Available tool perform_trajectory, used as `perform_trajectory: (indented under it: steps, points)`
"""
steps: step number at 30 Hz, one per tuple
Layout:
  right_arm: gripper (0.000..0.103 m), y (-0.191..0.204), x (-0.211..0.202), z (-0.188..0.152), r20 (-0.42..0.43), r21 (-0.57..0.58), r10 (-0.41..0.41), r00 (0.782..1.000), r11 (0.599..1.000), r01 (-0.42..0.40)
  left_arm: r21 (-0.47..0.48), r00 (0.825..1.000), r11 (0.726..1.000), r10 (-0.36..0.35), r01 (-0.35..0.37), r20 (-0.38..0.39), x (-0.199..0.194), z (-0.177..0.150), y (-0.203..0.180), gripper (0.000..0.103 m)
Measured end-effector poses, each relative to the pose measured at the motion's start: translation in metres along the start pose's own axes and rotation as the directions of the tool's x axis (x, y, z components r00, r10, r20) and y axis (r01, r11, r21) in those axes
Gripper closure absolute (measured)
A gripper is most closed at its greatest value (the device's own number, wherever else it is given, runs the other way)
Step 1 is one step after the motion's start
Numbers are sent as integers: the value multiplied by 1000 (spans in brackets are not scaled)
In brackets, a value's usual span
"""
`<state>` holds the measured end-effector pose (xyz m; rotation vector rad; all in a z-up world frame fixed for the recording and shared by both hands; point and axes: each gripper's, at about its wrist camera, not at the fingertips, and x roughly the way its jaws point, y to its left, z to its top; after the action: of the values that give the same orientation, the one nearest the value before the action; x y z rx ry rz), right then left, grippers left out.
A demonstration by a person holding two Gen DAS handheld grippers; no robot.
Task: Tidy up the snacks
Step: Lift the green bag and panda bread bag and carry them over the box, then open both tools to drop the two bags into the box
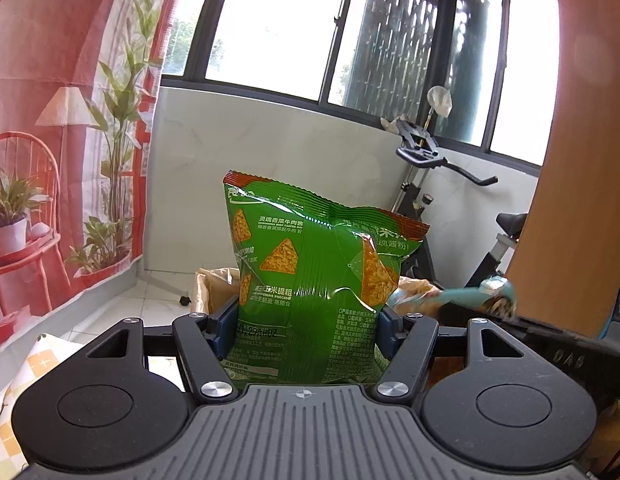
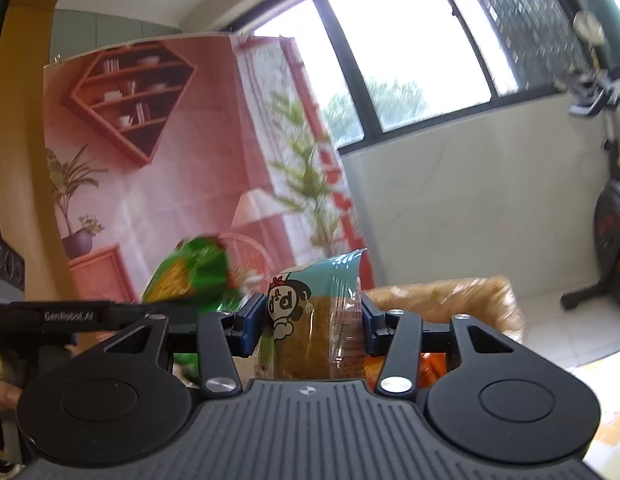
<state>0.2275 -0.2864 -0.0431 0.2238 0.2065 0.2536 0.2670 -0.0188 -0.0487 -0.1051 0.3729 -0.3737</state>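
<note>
Green crinkly foil chip bag [image 1: 310, 280] is sitting clamped in my left tongs [image 1: 306, 324]; my right tongs [image 2: 310, 320] are gripping a teal noodle packet [image 2: 314, 312]; both are awaiting placement, probably the brown box [image 2: 450, 296] ahead.

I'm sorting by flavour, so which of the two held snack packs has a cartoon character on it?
The teal-topped snack pack in the right gripper. The green chip bag in the left gripper shows only triangular chips and text.

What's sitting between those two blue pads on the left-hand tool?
A green chip bag, upright, pinched between the left gripper pads, plain in the left wrist view.
</note>
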Motion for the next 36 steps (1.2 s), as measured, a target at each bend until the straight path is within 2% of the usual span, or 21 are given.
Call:
perform_trajectory:
  steps: [3, 6, 8, 10, 17, 23, 36]
  points:
    - [54, -5, 13, -6, -36, -14, -22, 999, 1000, 21, 20, 1000, 1000, 5, -5, -8, 7, -1, -2, 35]
    - [49, -11, 19, -14, -49, -36, -106, 993, 994, 105, 50, 1000, 999, 12, -11, -14, 13, -1, -6, 34]
    - [29, -13, 19, -19, -45, -43, -191, 981, 981, 189, 63, 999, 998, 18, -16, -33, 18, -1, -8, 31]
    - [22, -14, 17, -20, -34, -26, -233, 972, 972, 232, 67, 998, 997, 28, -25, -49, 20, -1, -6, 28]
    - [22, -2, -4, -17, 16, -47, -302, 953, 952, 303, 55, 997, 997, 49, -46, -57, 7, 2, 2, 25]
    - [22, 7, -32, -13, 65, -2, -316, 947, 949, 317, 20, 996, 997, 71, -70, -45, -1, 8, 5, 20]
    - [22, 28, -72, -19, 71, 15, -294, 953, 956, 294, 54, 995, 996, 73, -70, -66, -35, 6, 4, 20]
